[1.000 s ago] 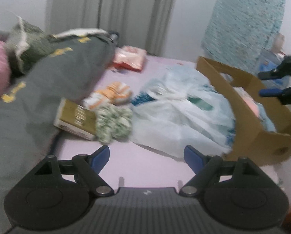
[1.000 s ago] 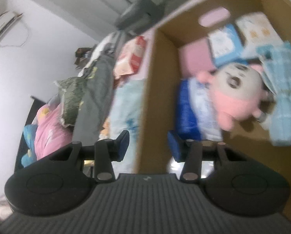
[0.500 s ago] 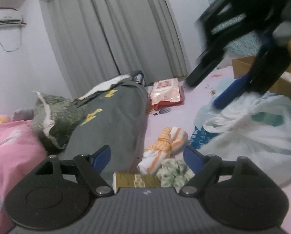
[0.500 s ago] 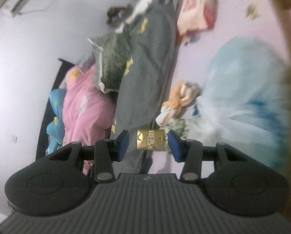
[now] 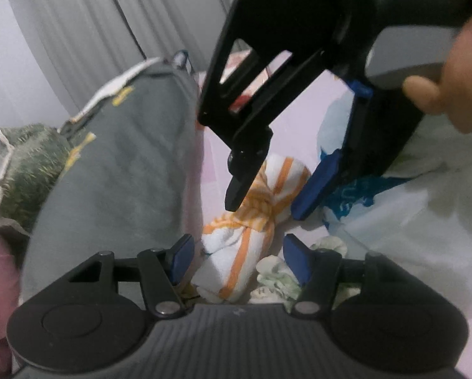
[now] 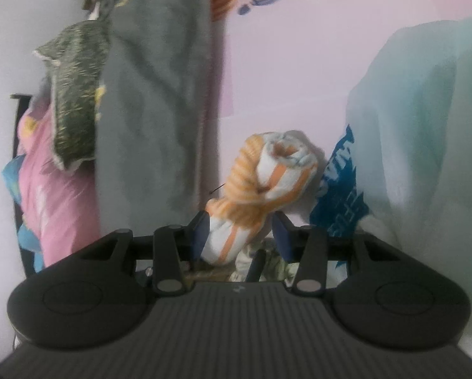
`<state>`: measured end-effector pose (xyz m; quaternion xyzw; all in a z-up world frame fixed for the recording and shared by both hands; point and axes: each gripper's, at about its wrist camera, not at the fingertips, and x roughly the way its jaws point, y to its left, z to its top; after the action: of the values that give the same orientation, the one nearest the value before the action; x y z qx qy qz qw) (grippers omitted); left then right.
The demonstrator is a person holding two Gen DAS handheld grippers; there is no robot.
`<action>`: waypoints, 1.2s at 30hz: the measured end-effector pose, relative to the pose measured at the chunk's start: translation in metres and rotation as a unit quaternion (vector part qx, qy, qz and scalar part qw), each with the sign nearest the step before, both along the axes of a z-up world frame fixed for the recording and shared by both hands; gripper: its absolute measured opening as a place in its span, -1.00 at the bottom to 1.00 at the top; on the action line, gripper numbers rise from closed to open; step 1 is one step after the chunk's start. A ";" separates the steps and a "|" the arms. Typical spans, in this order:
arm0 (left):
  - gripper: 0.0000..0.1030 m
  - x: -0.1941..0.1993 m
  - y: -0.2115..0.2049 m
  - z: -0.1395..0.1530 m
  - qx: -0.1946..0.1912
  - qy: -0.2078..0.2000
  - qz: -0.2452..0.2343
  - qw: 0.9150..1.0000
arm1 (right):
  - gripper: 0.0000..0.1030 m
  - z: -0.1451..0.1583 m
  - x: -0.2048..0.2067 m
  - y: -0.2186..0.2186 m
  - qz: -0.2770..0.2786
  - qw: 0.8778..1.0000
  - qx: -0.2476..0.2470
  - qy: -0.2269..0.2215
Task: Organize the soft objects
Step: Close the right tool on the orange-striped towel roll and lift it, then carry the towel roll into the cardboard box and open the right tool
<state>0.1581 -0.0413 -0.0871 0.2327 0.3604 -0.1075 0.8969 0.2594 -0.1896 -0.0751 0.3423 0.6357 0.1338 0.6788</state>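
Note:
A knotted white-and-orange striped towel (image 5: 251, 221) lies on the pink bed sheet (image 5: 299, 107). My right gripper (image 5: 264, 202) comes down over it from above, jaws open, one finger on each side of the towel's upper part. In the right wrist view the towel (image 6: 261, 189) sits between the open blue pads (image 6: 201, 232), not squeezed. My left gripper (image 5: 236, 257) is open and empty, low over the towel's near end. A green-and-white floral bundle (image 5: 277, 274) lies just right of the towel.
A long grey pillow (image 5: 125, 170) runs along the left, with an olive cushion (image 5: 24, 170) and pink bedding (image 6: 43, 189) beyond. A white plastic bag with blue print (image 5: 409, 214) lies on the right. A red-and-white packet (image 5: 251, 88) shows behind the right gripper. Grey curtains (image 5: 125, 15) hang at the back.
My right gripper left the cardboard box, swung over the bed and came down around the striped towel. My left gripper moved closer to the towel and tilted.

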 end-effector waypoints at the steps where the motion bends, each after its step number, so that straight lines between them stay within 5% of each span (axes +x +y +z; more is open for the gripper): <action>1: 0.23 0.004 0.000 -0.002 -0.003 0.006 0.005 1.000 | -0.14 -0.003 0.002 0.001 -0.001 1.000 -0.004 0.003; 5: -0.04 0.016 0.004 -0.007 -0.021 0.018 0.028 0.999 | -0.11 -0.014 0.005 0.003 -0.012 1.000 -0.001 0.014; 15: -0.18 -0.002 0.005 0.008 -0.018 -0.009 0.038 0.999 | -0.13 -0.024 0.003 0.009 -0.057 0.997 0.050 -0.009; 27: -0.18 -0.063 -0.026 0.085 -0.009 -0.088 0.017 0.996 | -0.17 0.045 -0.044 -0.013 -0.058 0.987 0.114 -0.100; 36: -0.14 -0.122 -0.128 0.131 -0.075 -0.097 -0.106 0.987 | -0.23 0.109 -0.112 -0.124 -0.101 0.974 0.084 -0.187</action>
<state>0.0360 -0.1692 0.0440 0.2111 0.2359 -0.2058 0.9260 0.1472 -0.3138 0.0341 0.4298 0.4460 0.1789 0.7644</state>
